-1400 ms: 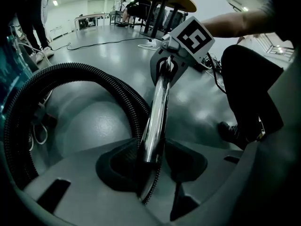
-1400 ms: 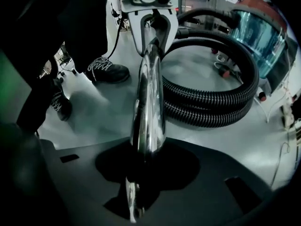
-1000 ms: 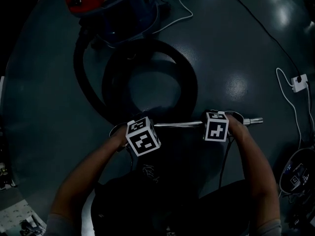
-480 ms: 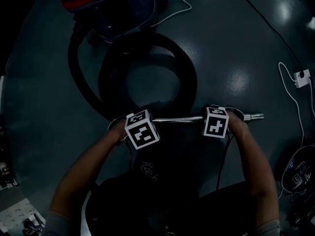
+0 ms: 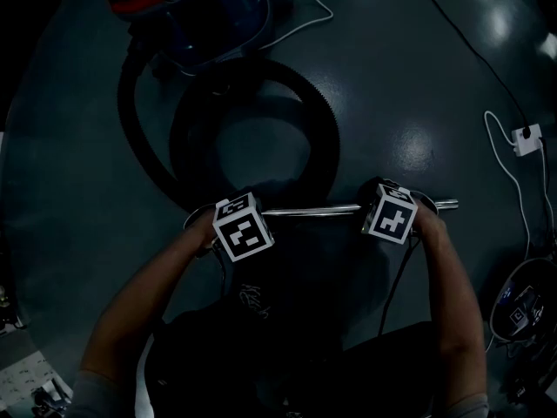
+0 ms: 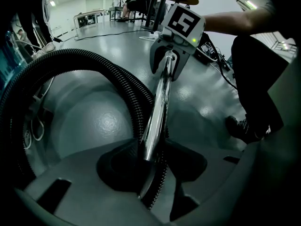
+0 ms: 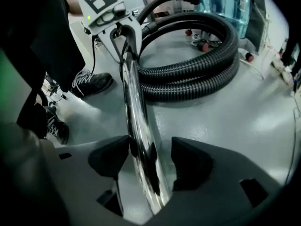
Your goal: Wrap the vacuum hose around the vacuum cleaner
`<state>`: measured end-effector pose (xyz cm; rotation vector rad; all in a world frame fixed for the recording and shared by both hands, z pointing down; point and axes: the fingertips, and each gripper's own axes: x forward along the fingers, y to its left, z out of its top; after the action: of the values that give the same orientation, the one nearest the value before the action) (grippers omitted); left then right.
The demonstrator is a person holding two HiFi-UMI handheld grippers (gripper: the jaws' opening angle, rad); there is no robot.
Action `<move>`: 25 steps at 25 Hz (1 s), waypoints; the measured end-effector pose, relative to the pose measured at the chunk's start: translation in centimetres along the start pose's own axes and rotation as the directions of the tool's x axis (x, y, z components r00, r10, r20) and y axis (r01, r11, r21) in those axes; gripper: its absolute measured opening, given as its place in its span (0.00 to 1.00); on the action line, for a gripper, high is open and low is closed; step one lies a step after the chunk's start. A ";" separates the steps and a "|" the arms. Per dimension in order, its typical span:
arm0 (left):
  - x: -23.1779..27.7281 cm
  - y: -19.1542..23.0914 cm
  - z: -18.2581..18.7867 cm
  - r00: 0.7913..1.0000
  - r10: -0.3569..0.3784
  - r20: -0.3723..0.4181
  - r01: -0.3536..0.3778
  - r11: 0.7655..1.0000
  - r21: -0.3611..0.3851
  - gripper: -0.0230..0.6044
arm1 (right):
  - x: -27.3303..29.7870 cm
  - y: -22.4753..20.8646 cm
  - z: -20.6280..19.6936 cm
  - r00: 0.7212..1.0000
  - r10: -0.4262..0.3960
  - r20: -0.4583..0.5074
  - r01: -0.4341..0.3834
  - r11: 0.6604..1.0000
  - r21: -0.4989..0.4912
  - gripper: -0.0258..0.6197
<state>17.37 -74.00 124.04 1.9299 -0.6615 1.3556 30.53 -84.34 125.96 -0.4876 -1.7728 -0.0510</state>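
The vacuum cleaner (image 5: 196,11), red-topped with a dark blue body, stands at the top left of the head view. Its black ribbed hose (image 5: 322,138) lies in a loop on the floor and ends in a chrome wand (image 5: 313,208) held level in front of me. My left gripper (image 5: 235,209) is shut on the wand where the hose cuff joins it (image 6: 150,161). My right gripper (image 5: 392,205) straddles the wand's other end; its jaws have just been opening and now stand clear of the tube on both sides (image 7: 149,161).
A white cable (image 5: 318,7) trails from the vacuum, and a white plug block (image 5: 524,138) with cords lies at the right. Gear sits at the lower right (image 5: 522,307). The person's shoes (image 7: 89,84) stand close beneath the wand.
The right gripper's jaws have spread off the wand and its cube has rolled a little. The left gripper still holds its end and has hardly moved.
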 end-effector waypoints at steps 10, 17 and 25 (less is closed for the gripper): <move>-1.6 -0.6 0.0 1.000 -0.024 -0.011 0.024 1.000 -0.006 0.33 | -7.6 -3.5 -0.6 0.960 -0.246 0.135 0.214 0.953 0.216 0.45; -5.9 -0.4 2.2 0.997 0.067 0.044 -0.065 0.997 -0.044 0.18 | -11.0 -1.9 1.0 0.909 -0.376 0.181 0.300 0.890 0.343 0.21; -13.9 -3.3 4.7 0.993 0.104 0.061 -0.107 0.994 0.036 0.05 | -16.9 3.0 2.0 0.886 -0.424 0.187 0.308 0.841 0.446 0.05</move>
<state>17.98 -75.16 109.09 1.9969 -0.7807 1.3896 32.71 -86.06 108.86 0.1678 -2.0680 0.1207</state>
